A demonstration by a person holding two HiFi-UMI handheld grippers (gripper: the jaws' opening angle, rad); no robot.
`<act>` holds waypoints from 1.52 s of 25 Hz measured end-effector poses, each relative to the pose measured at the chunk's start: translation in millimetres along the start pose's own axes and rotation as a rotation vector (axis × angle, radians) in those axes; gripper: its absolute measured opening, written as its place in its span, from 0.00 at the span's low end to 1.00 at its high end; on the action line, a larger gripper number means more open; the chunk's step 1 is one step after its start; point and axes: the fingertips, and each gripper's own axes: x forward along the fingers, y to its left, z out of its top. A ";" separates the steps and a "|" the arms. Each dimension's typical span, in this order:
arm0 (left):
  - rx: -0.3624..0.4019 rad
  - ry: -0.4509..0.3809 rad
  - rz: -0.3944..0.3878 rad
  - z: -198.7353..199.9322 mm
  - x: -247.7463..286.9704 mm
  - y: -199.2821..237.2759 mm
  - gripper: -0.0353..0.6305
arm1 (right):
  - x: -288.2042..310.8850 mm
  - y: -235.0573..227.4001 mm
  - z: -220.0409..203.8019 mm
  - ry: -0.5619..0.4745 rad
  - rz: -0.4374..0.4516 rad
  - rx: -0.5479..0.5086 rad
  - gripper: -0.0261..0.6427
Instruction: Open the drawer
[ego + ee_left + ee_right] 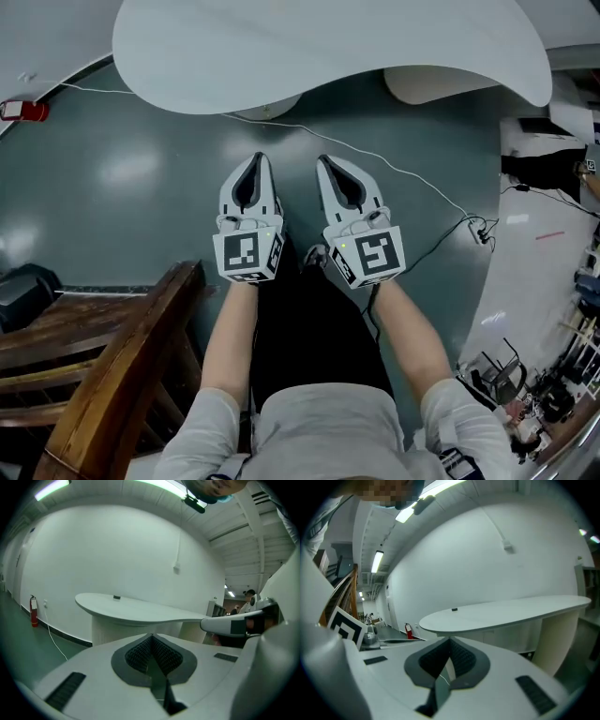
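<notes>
Two closed claws: left claw [255, 165] beside right claw [329, 169], before table [328, 47]

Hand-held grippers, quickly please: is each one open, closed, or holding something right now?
Left hand-held gripper: closed, nothing between its jaws.
Right hand-held gripper: closed, nothing between its jaws.

My left gripper [151, 636]: jaws together, nothing between them. Far ahead, white curved table [140, 611]. Red fire extinguisher [33, 612] far left, by wall.
</notes>
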 end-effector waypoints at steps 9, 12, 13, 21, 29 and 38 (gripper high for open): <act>-0.013 0.065 0.081 -61.8 56.0 25.6 0.06 | 39.6 -13.0 -37.5 0.009 0.015 0.053 0.06; -0.021 0.068 0.094 -73.8 70.6 31.7 0.06 | 49.0 -14.5 -46.7 0.012 0.022 0.067 0.06; -0.022 0.065 0.100 -77.4 75.2 34.2 0.06 | 51.3 -16.9 -51.2 0.016 0.020 0.069 0.06; -0.063 0.075 0.135 -99.1 110.8 57.2 0.06 | 70.4 -19.3 -65.6 0.021 0.054 0.046 0.06; -0.273 0.041 0.102 -120.3 140.9 71.4 0.07 | 74.4 -23.6 -80.0 0.048 0.064 0.035 0.06; -0.413 0.029 0.068 -125.6 168.2 81.2 0.28 | 80.4 -43.5 -80.3 0.056 0.027 0.043 0.06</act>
